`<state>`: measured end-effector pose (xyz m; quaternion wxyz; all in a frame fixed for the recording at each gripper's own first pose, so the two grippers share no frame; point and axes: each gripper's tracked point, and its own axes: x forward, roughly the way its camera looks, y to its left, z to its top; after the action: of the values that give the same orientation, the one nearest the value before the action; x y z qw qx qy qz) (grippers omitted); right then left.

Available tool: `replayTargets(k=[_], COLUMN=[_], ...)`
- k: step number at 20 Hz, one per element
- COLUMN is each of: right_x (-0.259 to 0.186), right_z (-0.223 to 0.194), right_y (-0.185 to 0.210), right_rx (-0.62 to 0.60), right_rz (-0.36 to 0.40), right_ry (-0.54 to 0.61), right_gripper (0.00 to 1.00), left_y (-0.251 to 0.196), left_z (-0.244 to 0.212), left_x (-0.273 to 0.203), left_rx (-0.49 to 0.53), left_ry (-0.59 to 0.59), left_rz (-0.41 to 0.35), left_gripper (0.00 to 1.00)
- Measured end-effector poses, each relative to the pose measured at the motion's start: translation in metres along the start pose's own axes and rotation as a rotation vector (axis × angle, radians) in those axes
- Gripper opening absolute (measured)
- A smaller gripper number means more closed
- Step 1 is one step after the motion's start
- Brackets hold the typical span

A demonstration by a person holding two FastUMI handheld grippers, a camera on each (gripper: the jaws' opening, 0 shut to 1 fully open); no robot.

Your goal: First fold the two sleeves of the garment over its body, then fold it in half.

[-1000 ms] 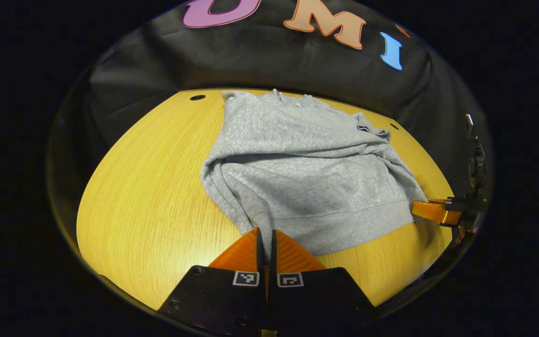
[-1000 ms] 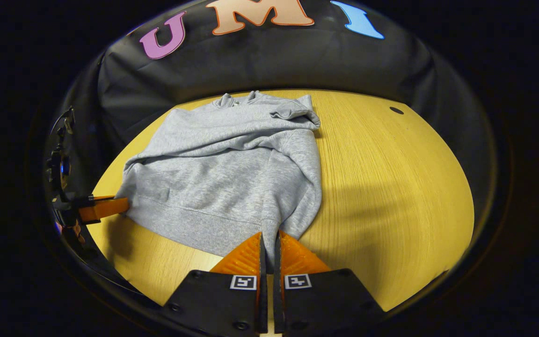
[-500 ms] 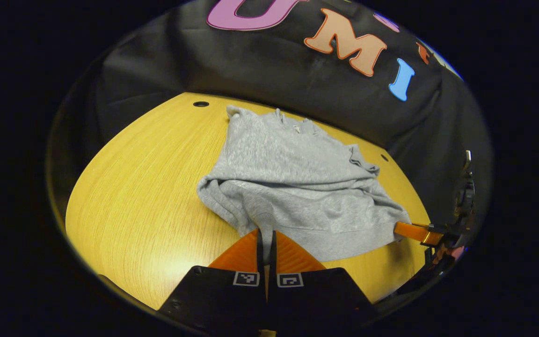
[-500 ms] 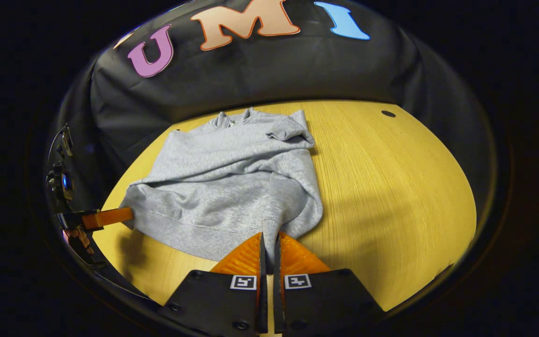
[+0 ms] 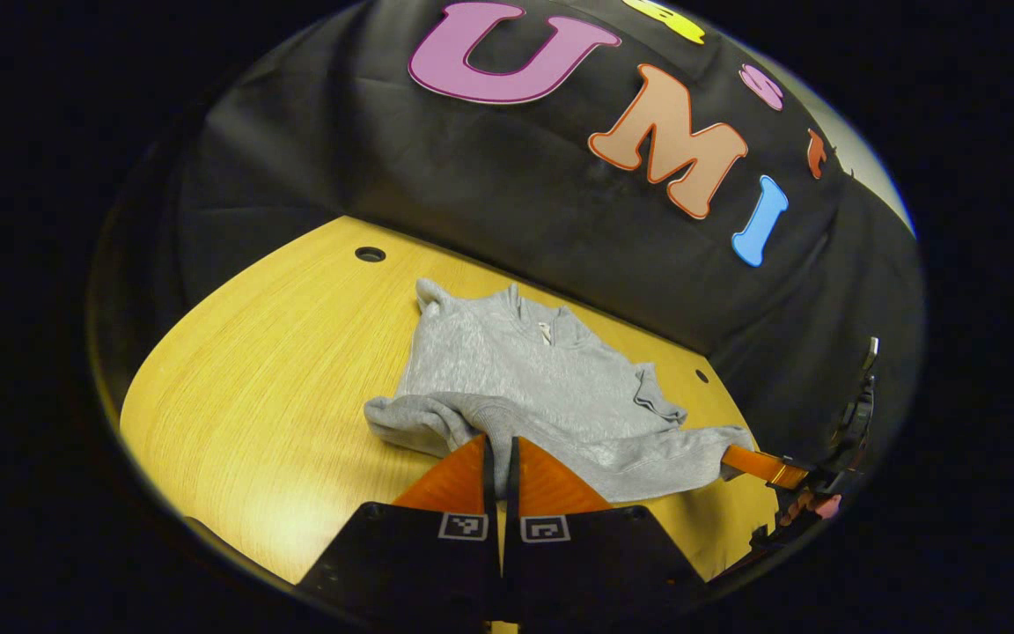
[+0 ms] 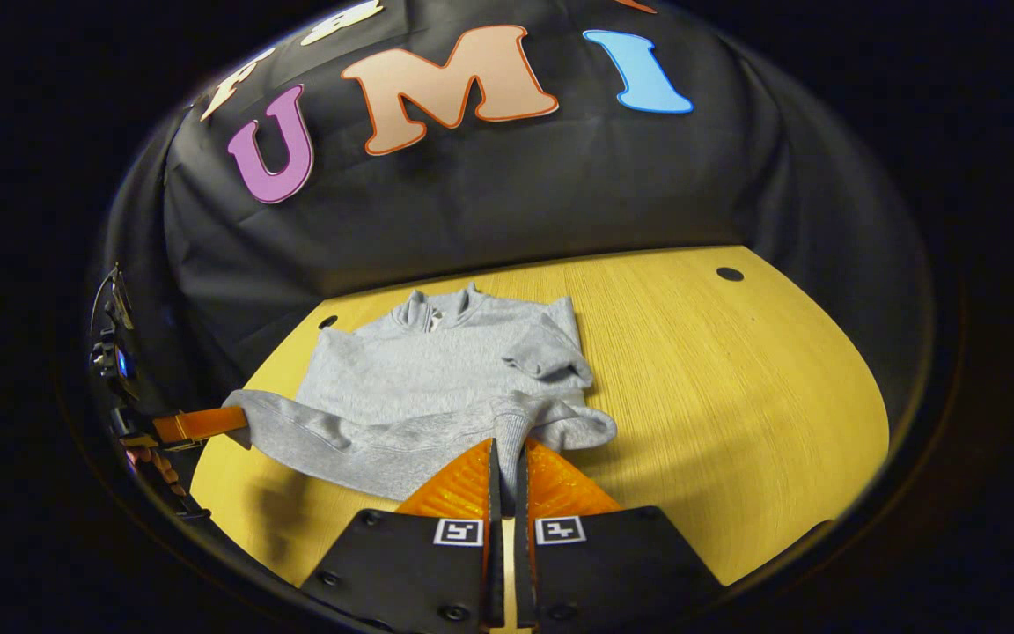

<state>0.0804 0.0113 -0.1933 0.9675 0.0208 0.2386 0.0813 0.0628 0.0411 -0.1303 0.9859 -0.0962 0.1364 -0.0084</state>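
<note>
Left gripper view: left hand-held gripper (image 5: 498,458) at bottom centre, both fingers pressed together on the ribbed hem of the pale grey fleece sweatshirt (image 5: 525,379); hem corner held just above the desk.
Garment position: sweatshirt on the yellow wood-grain desk (image 5: 278,352), collar toward the booth wall, sleeves already laid over the body, lower edge lifted and stretched between the two hand-held grippers.
Key relation: body of the sweatshirt lies straight ahead of both hand-held grippers, long axis running from hem to collar; held hem edge runs crosswise to that axis. Judged, folding in half calls for carrying the hem forward along the axis to the collar.
Nearer hand: neither; each holds one hem corner, about level with the other.
Right gripper view: right hand-held gripper (image 6: 507,462) at bottom centre, fingers clamped on the opposite hem corner; left hand-held gripper visible at the far left edge, pinching its corner.
Pose: both hand-held grippers low, pointing toward the collar, roughly parallel, well apart across the hem.
</note>
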Motion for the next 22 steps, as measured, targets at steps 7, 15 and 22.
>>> replayTargets(k=[7, 15, 22], right_x=[0.065, 0.135, 0.139], right_z=[0.030, -0.007, -0.004], right_y=[0.008, -0.003, 0.002], right_rx=[-0.005, 0.040, 0.086], right_rz=[0.007, -0.002, 0.033], right_ry=[0.015, 0.158, 0.145], right_gripper=[0.07, 0.07, 0.14], left_y=[0.007, 0.039, 0.041], left_z=[0.034, 0.009, 0.010], left_x=[0.067, 0.139, 0.143], left_rx=[0.063, 0.129, 0.102], left_ry=[0.009, 0.134, 0.115], left_rz=[0.017, 0.089, 0.075], left_gripper=[0.00, 0.00, 0.04])
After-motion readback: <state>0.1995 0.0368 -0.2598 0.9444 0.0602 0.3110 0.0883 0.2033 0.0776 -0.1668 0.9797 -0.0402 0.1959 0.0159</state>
